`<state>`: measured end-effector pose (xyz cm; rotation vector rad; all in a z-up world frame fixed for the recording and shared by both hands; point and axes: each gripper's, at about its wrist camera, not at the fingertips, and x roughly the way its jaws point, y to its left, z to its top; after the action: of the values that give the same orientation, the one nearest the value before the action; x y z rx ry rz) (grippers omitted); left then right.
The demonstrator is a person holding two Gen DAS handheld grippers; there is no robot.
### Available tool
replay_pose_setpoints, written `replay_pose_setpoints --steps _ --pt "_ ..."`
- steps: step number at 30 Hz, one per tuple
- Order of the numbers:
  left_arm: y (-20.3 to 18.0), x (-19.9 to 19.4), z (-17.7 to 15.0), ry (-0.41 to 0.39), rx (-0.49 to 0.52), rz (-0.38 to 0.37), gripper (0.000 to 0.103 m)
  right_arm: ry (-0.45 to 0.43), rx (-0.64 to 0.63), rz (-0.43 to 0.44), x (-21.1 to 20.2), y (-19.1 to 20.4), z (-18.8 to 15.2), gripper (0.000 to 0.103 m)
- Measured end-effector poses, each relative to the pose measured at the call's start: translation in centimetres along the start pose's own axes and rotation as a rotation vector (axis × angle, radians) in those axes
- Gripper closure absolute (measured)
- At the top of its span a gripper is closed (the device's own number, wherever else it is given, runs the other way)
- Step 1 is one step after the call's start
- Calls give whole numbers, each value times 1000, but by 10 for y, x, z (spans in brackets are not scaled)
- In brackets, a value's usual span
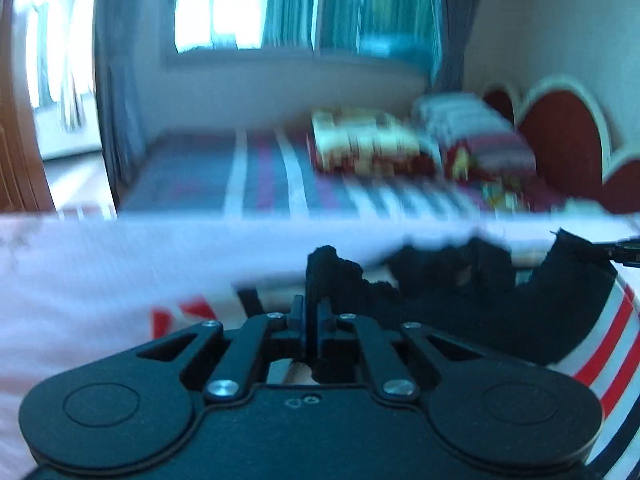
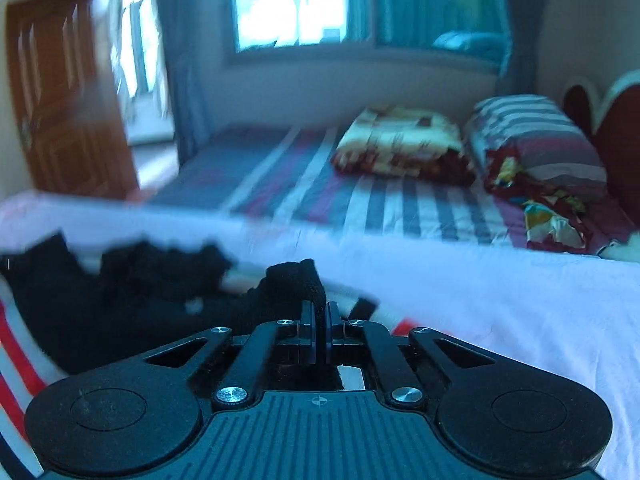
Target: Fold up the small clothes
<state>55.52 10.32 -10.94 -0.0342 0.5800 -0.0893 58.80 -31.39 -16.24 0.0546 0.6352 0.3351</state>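
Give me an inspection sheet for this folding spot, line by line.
Surface: white cloth with red stripes, laid over a bed.
Job's things: black garment, held up by two edges, sagging between the grippers.
Clutter: folded patterned blanket, striped pillow on the striped sheet.
Grippers: left gripper and right gripper both pinch the garment.
Cables: nothing seen.
Surroundings: window with curtains, wooden door, red headboard; views blurred.
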Motion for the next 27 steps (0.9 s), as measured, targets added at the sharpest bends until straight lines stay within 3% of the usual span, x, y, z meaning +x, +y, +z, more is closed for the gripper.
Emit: replay_pose_setpoints --steps 2,5,6,8,10,11,12,13,15,16,17,20,22,24,27 --pt "4 1 5 -27 -31 39 99 16 -10 -32 10 -1 7 100" --pt "7 26 1 67 -37 87 99 187 -89 -84 47 5 -9 100" --pt "7 38 -5 129 -24 92 97 151 -95 -86 46 6 -13 100" --pt "7 40 -6 127 -22 101 94 154 -67 -93 45 4 -13 96" --pt "5 36 -7 121 -9 117 81 128 -43 -140 33 0 -12 78" --pt "7 31 -5 113 -18 119 74 84 -40 -178 21 1 -11 56" --pt "9 20 -2 98 -35 135 50 22 -47 -180 2 4 -11 46" --pt "6 3 -1 51 -33 155 32 -15 -51 -127 -17 8 -12 46" --pt "-12 -34 -5 -71 21 133 20 21 -94 7 -36 29 -18 47" --pt "-25 -45 -9 -72 41 92 25 44 -148 41 -40 47 -23 50" --pt "-38 -51 -13 -59 51 48 28 64 -189 68 -39 65 -28 60" --pt "-89 -42 -25 13 133 -37 32 127 -218 99 -20 109 -39 62" --pt "-110 -30 -32 65 187 -22 34 160 -238 105 -8 125 -43 62" --pt "-113 -25 -39 77 225 8 29 159 -279 79 -8 126 -49 61" --pt "-76 -30 -43 89 204 85 23 174 -238 -71 -18 87 -55 61"
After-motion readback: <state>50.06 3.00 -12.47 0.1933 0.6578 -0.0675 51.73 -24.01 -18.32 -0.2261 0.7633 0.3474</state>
